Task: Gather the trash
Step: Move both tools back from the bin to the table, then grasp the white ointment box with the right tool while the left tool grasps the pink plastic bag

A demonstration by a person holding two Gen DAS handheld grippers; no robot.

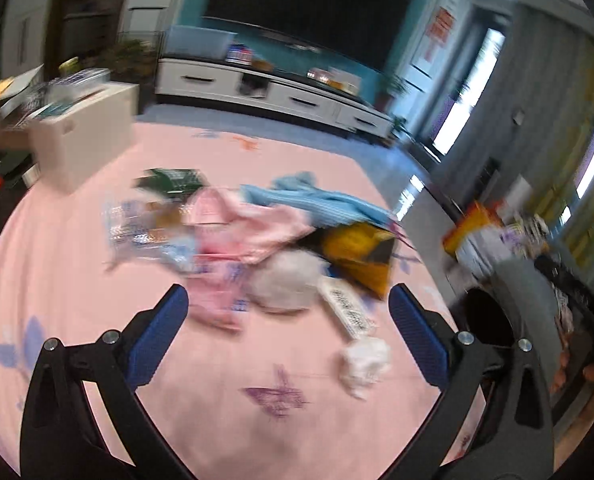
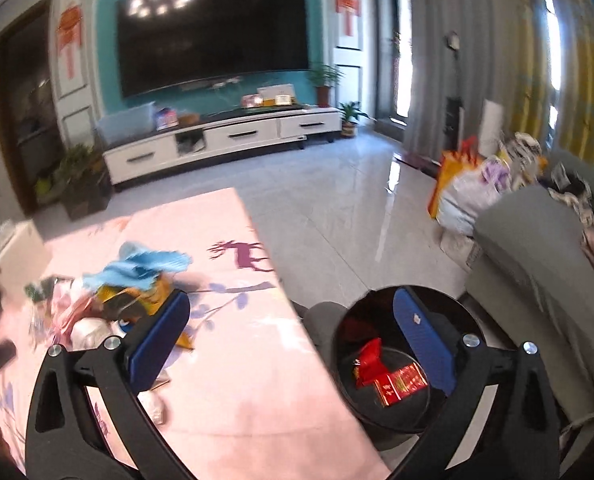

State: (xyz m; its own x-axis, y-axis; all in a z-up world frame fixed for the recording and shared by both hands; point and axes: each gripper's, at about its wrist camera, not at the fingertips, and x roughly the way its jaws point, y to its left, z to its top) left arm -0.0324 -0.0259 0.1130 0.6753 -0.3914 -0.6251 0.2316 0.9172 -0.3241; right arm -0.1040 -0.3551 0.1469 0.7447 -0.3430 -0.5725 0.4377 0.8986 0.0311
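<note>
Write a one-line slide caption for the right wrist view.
Open right tongs hang above a black bin holding red wrappers, beside a cluttered pink table.

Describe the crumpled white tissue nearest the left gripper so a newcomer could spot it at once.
Start at the pink cloth-covered table with butterfly prints. In front of the pile of clothes and wrappers lies a white remote control; just past its near end, towards the camera, sits the crumpled white tissue. It lies alone and apart from the pile, small and wadded, unlike the larger grey-white bundle.

Red wrappers (image 2: 393, 376) inside black bin (image 2: 449, 412)
</note>
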